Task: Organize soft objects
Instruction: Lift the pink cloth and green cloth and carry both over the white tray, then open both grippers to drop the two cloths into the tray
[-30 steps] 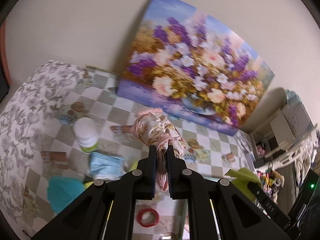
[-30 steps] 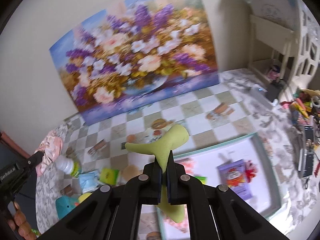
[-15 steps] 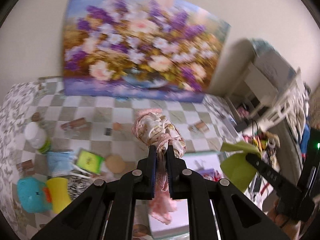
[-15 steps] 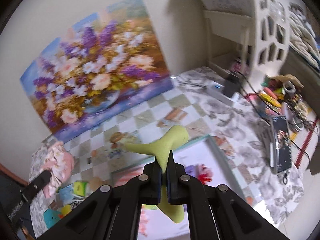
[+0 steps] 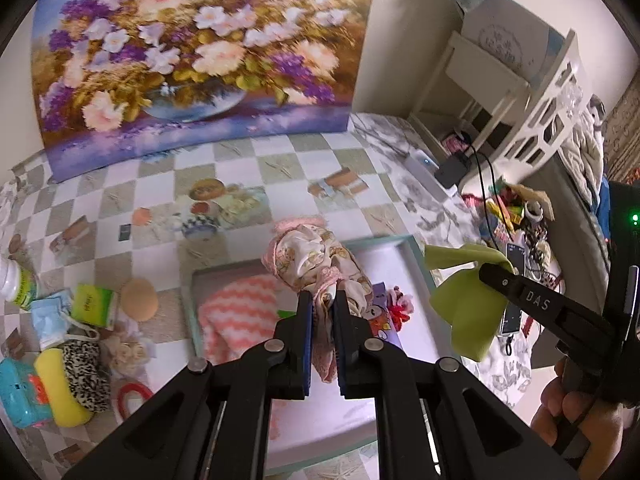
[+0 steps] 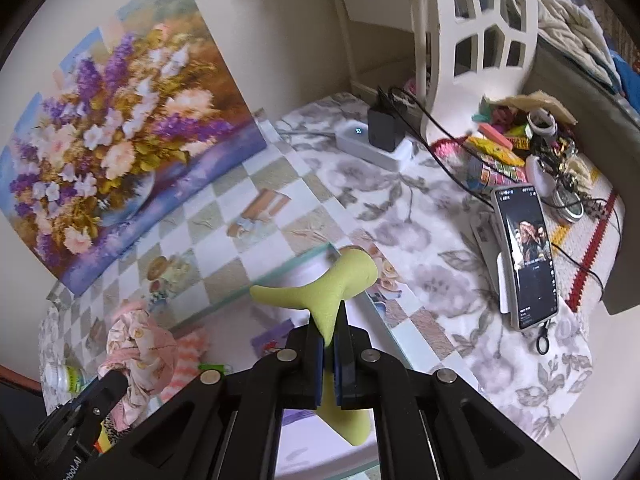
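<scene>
Now that both hands have swung over the tray (image 5: 416, 254), left gripper (image 5: 320, 316) pinches the floral scrunchie (image 5: 316, 258), right gripper (image 6: 329, 332) the green cloth (image 6: 332, 284) (3 o'clock), so drop-off's next.

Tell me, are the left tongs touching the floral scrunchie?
Touching. The left wrist view shows the left tongs shut on the floral scrunchie, its fabric pinched between the pads.

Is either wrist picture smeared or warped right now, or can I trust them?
Left wrist view: the painting is blurred, the held floral cloth sharp. Right wrist view: crisper, the phone screen readable. Both bulge fisheye-style with dark corners; lighting is soft, without glare.
</scene>
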`<state>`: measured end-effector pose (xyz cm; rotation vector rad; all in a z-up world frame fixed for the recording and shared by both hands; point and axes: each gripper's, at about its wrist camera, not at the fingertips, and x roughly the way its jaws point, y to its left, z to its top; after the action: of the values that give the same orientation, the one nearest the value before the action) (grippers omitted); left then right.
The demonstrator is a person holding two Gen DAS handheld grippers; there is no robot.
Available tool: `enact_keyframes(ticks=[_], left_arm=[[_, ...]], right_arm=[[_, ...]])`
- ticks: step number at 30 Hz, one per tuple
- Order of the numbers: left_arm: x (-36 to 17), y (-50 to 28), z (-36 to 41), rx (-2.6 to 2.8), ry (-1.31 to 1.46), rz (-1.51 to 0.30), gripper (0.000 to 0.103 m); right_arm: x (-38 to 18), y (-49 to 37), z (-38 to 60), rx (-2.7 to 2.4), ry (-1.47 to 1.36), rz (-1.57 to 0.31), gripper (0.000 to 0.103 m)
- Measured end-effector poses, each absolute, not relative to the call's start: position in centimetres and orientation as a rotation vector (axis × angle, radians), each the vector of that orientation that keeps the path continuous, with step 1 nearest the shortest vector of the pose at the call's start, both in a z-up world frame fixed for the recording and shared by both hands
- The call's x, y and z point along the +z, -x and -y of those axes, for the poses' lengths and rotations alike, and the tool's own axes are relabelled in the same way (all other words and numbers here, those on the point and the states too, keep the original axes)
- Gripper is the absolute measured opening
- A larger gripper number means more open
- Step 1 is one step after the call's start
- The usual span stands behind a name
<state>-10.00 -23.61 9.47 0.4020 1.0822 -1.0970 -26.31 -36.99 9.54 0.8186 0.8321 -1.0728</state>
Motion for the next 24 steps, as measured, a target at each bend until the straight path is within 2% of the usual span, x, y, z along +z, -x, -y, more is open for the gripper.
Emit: enact_keyframes(ticks=[11, 24], left_arm=[[2.5, 11.2, 25.8, -1.068, -0.514, -1.206, 0.01], [-0.2, 11.5, 26.0, -1.02, -0.579, -1.288, 0.011]], right_arm=[[2.5, 24.4, 37.8, -1.004, -0.895, -1.006, 0.004], [1.3, 22.8, 37.0, -0.989, -0.852, -1.112, 0.007]])
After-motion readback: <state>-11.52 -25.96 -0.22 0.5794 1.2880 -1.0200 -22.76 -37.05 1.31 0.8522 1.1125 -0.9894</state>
